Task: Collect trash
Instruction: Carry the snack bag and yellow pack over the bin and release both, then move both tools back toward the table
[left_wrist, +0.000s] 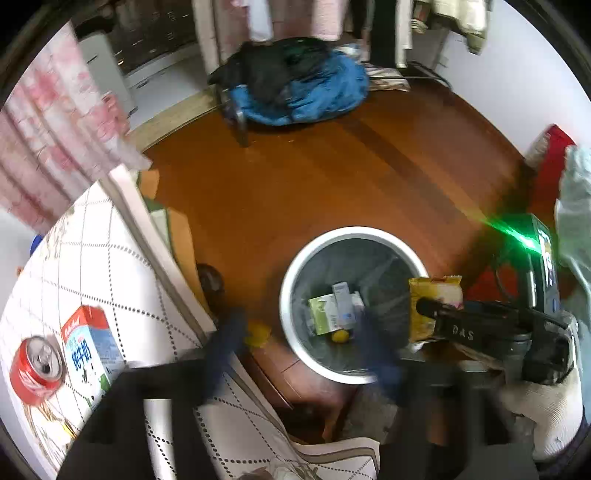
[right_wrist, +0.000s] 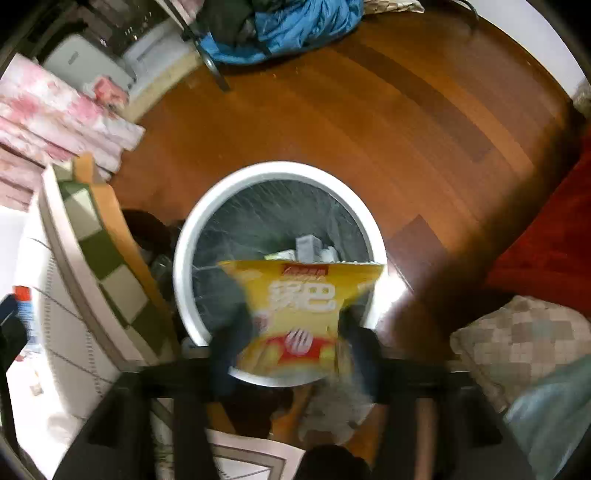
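Right gripper (right_wrist: 295, 339) grips yellow snack bag (right_wrist: 306, 295) over bin (right_wrist: 192, 236).

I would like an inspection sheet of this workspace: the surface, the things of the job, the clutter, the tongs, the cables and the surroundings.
Surface: wooden floor; table with dotted white cloth at left.
Job's things: white trash bin with a liner, holding small boxes; yellow snack bag over the bin's near rim.
Clutter: red soda can and milk carton upright on the cloth, side by side.
Tongs: right tongs shut on the snack bag; left tongs open, holding nothing, above the bin.
Cables: nothing seen.
Surroundings: blue and black clothing heap, pink curtain, checked cushion.
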